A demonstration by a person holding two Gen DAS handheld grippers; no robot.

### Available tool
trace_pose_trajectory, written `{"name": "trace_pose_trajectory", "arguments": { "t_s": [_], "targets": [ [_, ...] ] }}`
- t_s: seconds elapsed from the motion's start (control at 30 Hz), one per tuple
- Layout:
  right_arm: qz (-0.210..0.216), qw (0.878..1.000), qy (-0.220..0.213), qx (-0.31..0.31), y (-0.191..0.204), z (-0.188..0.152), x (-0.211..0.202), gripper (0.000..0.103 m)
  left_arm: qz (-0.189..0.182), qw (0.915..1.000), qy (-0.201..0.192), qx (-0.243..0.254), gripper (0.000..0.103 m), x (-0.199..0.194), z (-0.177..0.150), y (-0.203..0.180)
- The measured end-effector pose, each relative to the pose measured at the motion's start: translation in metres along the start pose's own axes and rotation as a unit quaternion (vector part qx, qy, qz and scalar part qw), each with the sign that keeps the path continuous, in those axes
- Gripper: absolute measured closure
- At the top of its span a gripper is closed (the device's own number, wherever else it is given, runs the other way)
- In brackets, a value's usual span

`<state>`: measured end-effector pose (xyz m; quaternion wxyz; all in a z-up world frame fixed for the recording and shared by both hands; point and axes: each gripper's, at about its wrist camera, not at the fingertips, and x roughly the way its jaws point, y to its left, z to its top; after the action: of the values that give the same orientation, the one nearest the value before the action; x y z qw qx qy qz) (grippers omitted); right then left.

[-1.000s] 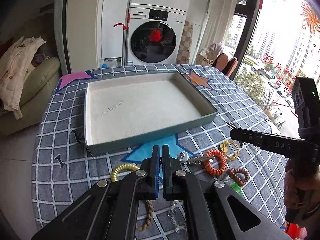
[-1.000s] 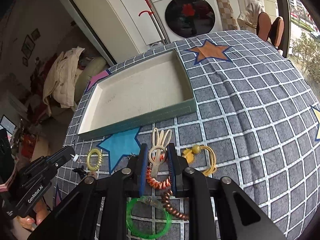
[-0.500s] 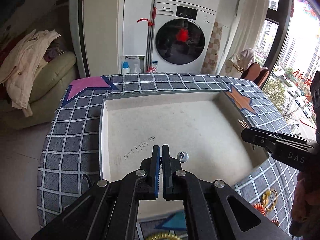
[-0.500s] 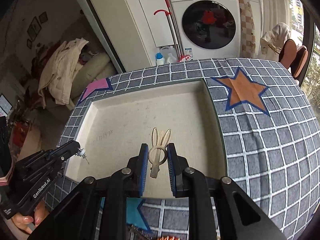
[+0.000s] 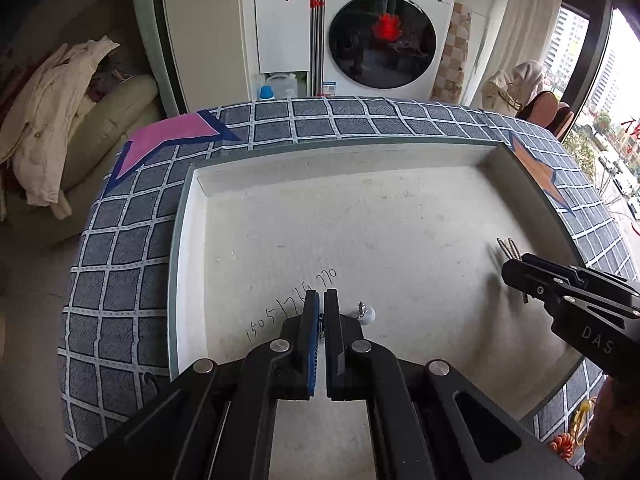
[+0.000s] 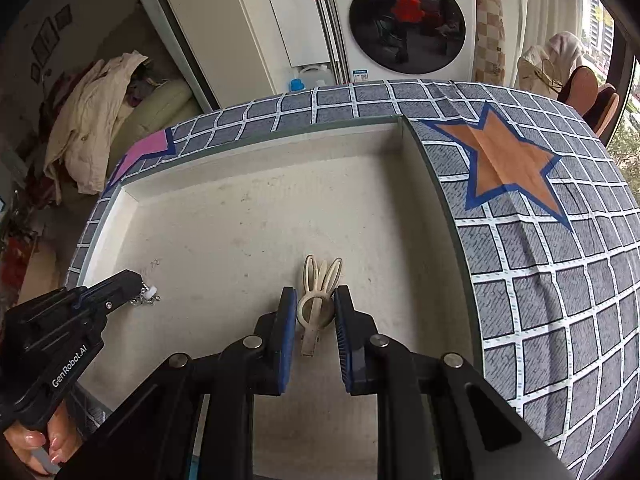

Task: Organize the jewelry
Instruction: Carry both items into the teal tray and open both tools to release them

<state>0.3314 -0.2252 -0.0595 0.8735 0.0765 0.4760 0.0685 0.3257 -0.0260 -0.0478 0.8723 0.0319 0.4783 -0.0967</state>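
Both grippers are over the shallow cream-lined tray with the grey-green rim [image 6: 434, 184], each carrying one piece.

Left gripper [image 5: 320, 308]: jaws pressed nearly together, pinching the thin chain of a small silver piece with a white bead [image 5: 366, 314]. The bead hangs just off the right side of the tips, over the tray's near-left floor. From the right wrist view, the same piece [image 6: 148, 294] dangles at the left gripper's tip, close to the floor; I can't tell if it touches.

Right gripper [image 6: 316, 312]: jaws clamped on the round ring of a cream rabbit-ear hair clip [image 6: 318, 296]. The clip's long axis runs along the fingers, ears pointing away toward the tray's far wall, flat tail hanging back between the jaws. It sits over the tray's centre-right, well inside the right wall.

Key relation: both pieces are already above the tray floor, with clear floor straight under each. My read is that the next move is a short drop and release, no sideways travel needed. The grippers are well apart, so no clash.

Readable text:
- "GenRobot.AI" on the left gripper body
- "DAS" on the right gripper body, cut off
- "Panasonic" on the white front-load washing machine [image 5: 384, 28]
- Handwritten digits on the tray floor [image 5: 288, 312], roughly "1505174770", not sure

Grey grid-pattern tablecloth with coloured stars [image 6: 560, 280] lies under the tray.
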Motion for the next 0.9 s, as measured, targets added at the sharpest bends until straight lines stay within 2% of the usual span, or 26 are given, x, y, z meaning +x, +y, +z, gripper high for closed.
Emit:
{"name": "trace_pose_trajectory", "arguments": {
  "t_s": [0.13,0.2,0.27,0.6,0.9],
  "targets": [
    [-0.017,1.0,-0.003,-0.015,0.005,-0.002,0.0,0.081,0.011,0.9999,0.003,0.012,0.081,0.002,-0.001,-0.003],
    [-0.016,1.0,-0.002,-0.017,0.007,-0.002,0.0,0.073,0.01,0.9999,0.007,0.008,0.081,0.001,0.001,-0.002],
    [-0.006,1.0,0.002,-0.011,0.008,-0.002,-0.002,0.054,0.008,0.9999,0.01,-0.002,0.081,-0.001,0.0,0.001],
    [0.01,1.0,-0.014,0.007,0.01,-0.015,-0.024,0.043,0.0,0.9988,-0.037,-0.031,0.081,-0.032,-0.004,0.017],
    [0.015,0.999,-0.029,0.005,0.02,-0.027,-0.044,0.035,-0.006,0.9981,-0.053,-0.031,0.081,-0.05,-0.015,0.02]
  ]
}}
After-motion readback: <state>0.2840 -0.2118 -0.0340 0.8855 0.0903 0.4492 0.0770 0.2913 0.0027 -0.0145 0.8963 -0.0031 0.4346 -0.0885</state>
